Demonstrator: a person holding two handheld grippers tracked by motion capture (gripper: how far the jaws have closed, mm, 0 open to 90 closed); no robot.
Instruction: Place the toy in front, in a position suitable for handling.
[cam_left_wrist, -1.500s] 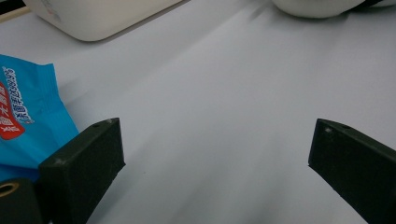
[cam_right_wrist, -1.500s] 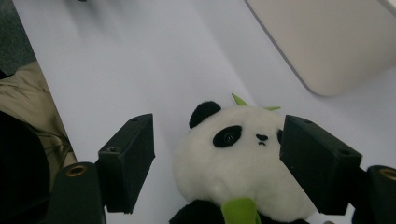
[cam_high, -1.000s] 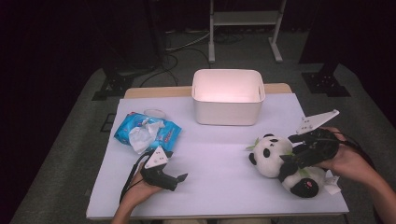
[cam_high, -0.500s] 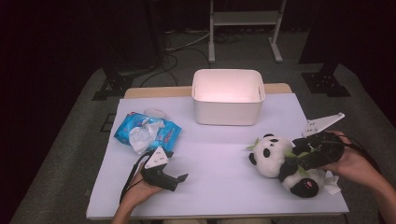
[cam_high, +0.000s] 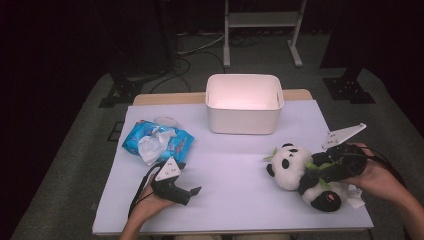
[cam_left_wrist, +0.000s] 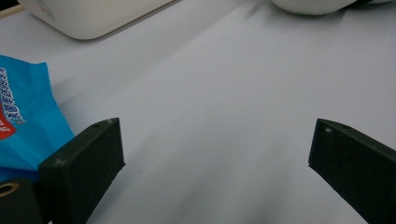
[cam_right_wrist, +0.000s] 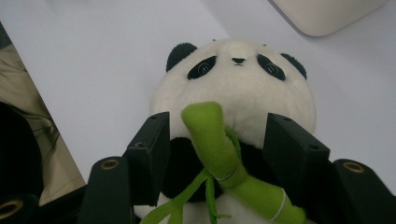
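A plush panda with a green bamboo stalk lies on the white table at the right, its head pointing left. My right gripper reaches over it from the right. Its jaws have just been closing, and in the right gripper view they press the black fur of the panda's chest from both sides, with the bamboo between them. My left gripper rests low at the front left, held by a hand. It stands open over bare table with nothing between its jaws.
A white bin stands at the back centre, its corner ahead of the left gripper. A blue wipes pack with a tissue pulled out lies at the left, close beside the left jaw.
The right gripper's jaws have come together onto the panda's chest, and that hand has shifted slightly over the toy. The left hand and gripper have kept still.
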